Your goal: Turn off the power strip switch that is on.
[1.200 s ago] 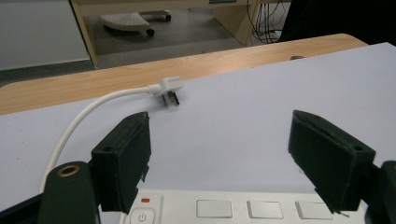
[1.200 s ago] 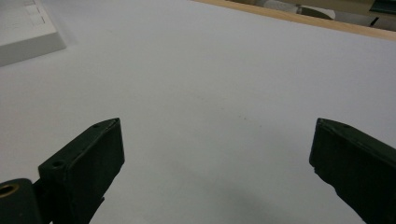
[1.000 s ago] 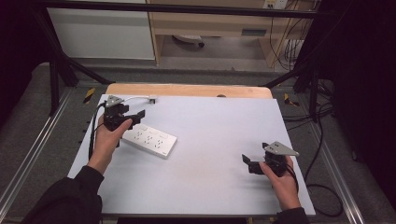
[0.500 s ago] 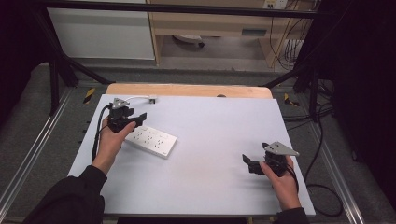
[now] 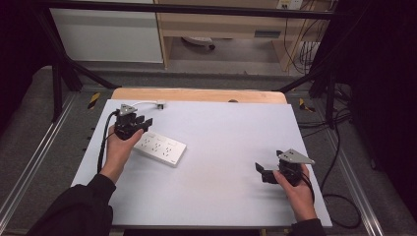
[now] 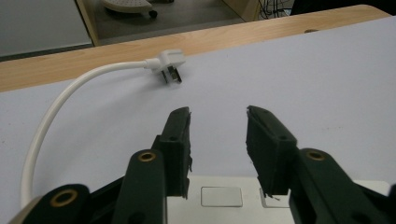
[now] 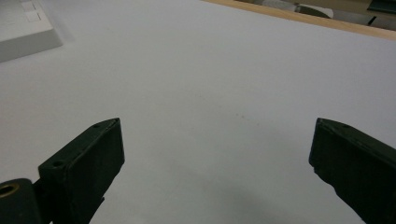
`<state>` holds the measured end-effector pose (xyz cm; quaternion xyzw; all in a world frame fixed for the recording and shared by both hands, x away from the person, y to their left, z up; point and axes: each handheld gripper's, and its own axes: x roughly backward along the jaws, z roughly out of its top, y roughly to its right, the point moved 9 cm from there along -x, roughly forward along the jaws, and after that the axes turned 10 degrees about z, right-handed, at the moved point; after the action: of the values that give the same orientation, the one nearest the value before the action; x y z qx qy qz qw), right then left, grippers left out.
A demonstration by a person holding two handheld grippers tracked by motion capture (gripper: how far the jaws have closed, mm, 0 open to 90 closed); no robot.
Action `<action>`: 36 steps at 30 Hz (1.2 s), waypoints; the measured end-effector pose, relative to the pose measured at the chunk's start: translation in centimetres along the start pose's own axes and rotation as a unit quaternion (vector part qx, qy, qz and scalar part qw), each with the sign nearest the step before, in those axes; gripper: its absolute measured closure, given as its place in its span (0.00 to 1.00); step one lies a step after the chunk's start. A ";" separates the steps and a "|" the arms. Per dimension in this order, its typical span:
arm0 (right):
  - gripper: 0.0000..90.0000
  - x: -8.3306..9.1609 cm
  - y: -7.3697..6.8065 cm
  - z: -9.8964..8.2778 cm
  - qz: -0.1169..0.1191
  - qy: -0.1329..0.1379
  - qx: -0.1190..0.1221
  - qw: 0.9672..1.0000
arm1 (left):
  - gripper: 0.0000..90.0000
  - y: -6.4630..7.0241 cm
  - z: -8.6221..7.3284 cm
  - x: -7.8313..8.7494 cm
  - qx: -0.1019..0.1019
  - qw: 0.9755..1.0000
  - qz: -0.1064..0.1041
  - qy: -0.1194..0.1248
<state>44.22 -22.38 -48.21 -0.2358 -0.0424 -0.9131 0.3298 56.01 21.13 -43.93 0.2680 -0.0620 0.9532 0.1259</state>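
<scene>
Toward the left edge of the table point(image 5: 221, 196), near the far-left corner: left gripper point(image 5: 142, 123) hovering over the near end of the white power strip point(image 5: 161, 148), jaws just been closing, part-way drawn in yet pressing on nothing; between them only bare table surface and, below, the strip's top face point(image 6: 222, 196). Released, then, not grasping.

Just beyond, by the far edge: white cord point(image 6: 60, 100) curving in a loose arc to the plug point(image 6: 167, 65), lying on its side with prongs showing, well apart from the jaws.

Strip itself lying flat and slantwise, left of the table's middle, one end under the left gripper, the other pointing toward the centre.

Handling, as a judgement: rigid plastic shell, light, smooth and likely to slide on the sheet if nudged; best taken across its narrow width at the long sides rather than over the sockets. Cord soft and springy, apt to drag the strip; plug better pinched by its moulded body, not the prongs.

Near the right front corner: right gripper point(image 5: 265, 173) resting low, jaws spread wide, holding nothing.
</scene>
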 end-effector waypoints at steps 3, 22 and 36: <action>0.04 0.0 0.0 0.0 0.000 0.001 -0.001 1.000 | 0.74 -0.1 0.0 0.0 -0.001 1.000 0.000 0.002; 0.04 0.0 0.1 0.0 0.000 0.000 -0.002 1.000 | 0.94 0.0 -0.9 -0.6 0.009 1.000 -0.021 0.002; 0.04 0.0 0.1 0.0 -0.001 0.000 -0.002 1.000 | 1.00 0.3 -1.7 -0.9 0.013 0.999 -0.034 -0.005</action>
<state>44.26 -22.50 -48.26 -0.2369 -0.0404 -0.9133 0.3288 55.86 20.99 -45.89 0.2759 -0.0411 0.9479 0.1541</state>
